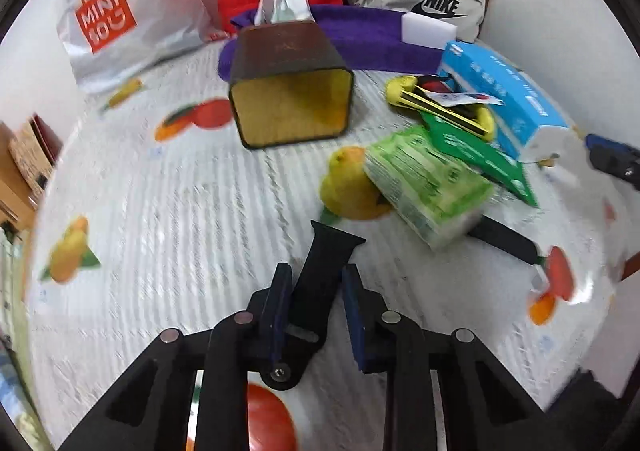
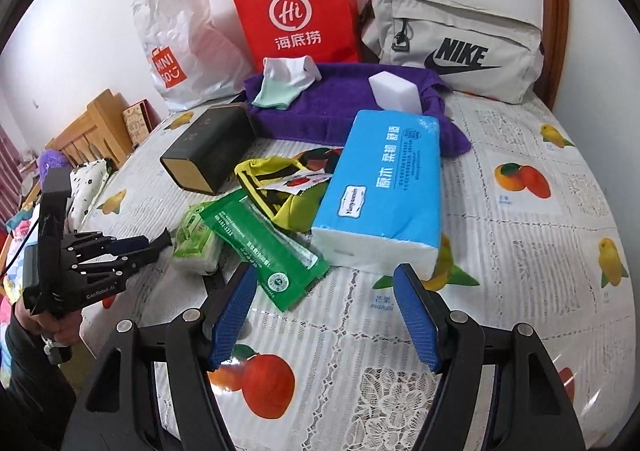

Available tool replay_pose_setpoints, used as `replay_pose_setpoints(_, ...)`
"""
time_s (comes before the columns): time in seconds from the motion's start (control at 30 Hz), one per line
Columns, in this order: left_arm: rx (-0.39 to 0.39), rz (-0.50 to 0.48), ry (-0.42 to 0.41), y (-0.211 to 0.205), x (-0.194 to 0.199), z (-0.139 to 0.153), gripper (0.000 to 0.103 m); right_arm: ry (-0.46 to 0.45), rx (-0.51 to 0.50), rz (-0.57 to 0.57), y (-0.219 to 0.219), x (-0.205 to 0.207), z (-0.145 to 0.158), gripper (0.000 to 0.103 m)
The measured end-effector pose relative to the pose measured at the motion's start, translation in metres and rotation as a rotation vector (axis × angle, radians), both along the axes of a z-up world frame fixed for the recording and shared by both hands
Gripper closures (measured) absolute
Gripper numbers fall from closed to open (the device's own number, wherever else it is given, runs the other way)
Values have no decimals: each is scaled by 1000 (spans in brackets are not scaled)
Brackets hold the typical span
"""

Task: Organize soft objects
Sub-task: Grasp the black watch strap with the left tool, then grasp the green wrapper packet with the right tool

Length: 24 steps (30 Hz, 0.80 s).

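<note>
Between left gripper (image 1: pixel 316 283) pads: black strap (image 1: pixel 320 283) sitting in the gap, jaws narrowed onto it, gripping it.
Left wrist, strap axis: running up-frame, tilted slightly, far end flaring over the fruit-print tablecloth (image 1: pixel 160 211).
Left wrist only: green tissue pack (image 1: pixel 428 191) lying just right of the strap tip.
Right wrist, right gripper (image 2: pixel 334 311): standing wide, holding nothing, hovering just short of the blue tissue pack (image 2: pixel 384 191).
Right wrist only: left gripper showing at left edge, strap hidden.

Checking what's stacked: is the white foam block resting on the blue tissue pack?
No, the white foam block sits on the purple towel behind the blue tissue pack.
</note>
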<state>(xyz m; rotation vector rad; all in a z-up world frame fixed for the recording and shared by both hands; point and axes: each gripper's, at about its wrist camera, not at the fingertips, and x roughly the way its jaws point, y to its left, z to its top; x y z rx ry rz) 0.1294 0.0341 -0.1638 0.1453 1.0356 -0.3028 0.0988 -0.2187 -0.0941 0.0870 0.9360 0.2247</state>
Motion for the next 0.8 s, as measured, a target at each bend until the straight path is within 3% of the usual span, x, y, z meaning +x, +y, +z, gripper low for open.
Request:
replay_pose_setpoints(0.1,-18,-12,3,0,-2,-3,73,-1,4,22,3,-1,-2,33)
replay_pose_setpoints(0.17,7,-11,-2,-1,0,-2,80,8,7,33,4,0,-6,33)
replay_pose_setpoints(0.33,-42,12,40,7,2,0,81,28,25,49,7,2,-14,33)
replay_pose_setpoints(0.53,-28,-2,15,4,-6,-3,76,48,31,72,13,3,-20,33)
replay_pose_setpoints(0.63,3,-3,-7,2,-7,-2,82,53,39,90,18,3,-23,33)
replay_pose_setpoints(0.8,-37,23,-7,9,-2,1,83,50,45,134,34,6,-28,33)
